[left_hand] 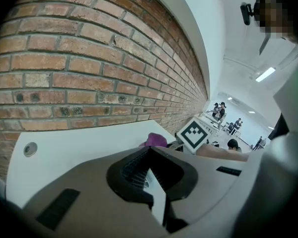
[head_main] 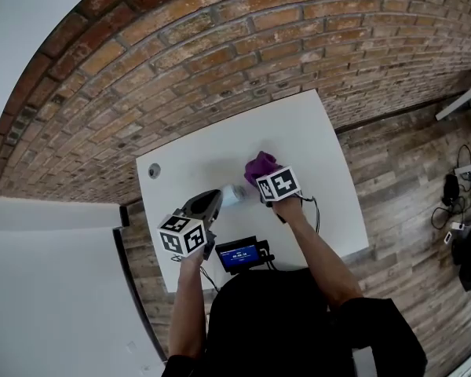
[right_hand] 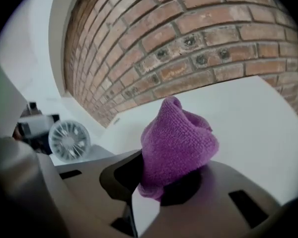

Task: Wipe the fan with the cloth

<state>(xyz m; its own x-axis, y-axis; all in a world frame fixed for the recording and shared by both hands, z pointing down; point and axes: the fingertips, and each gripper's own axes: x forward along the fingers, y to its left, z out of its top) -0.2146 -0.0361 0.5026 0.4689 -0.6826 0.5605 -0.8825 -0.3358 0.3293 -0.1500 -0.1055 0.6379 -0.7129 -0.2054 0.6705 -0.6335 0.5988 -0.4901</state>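
Note:
A small white fan (head_main: 234,195) sits at the tip of my left gripper (head_main: 218,199), whose jaws are shut on it. In the left gripper view its ribbed grille (left_hand: 134,168) fills the gap between the jaws. The right gripper view shows the fan's round face (right_hand: 69,140) at the left, turned towards that camera. My right gripper (head_main: 265,177) is shut on a bunched purple cloth (head_main: 259,166) just right of the fan, a small gap apart. The cloth (right_hand: 176,143) sticks up out of the right jaws (right_hand: 159,182) over the white table (head_main: 314,148).
A red brick wall runs along the table's far edge. A round grommet (head_main: 154,170) is set in the table's far left corner. A small device with a blue screen (head_main: 242,254) lies at the near edge. Cables and gear (head_main: 463,210) lie on the floor to the right.

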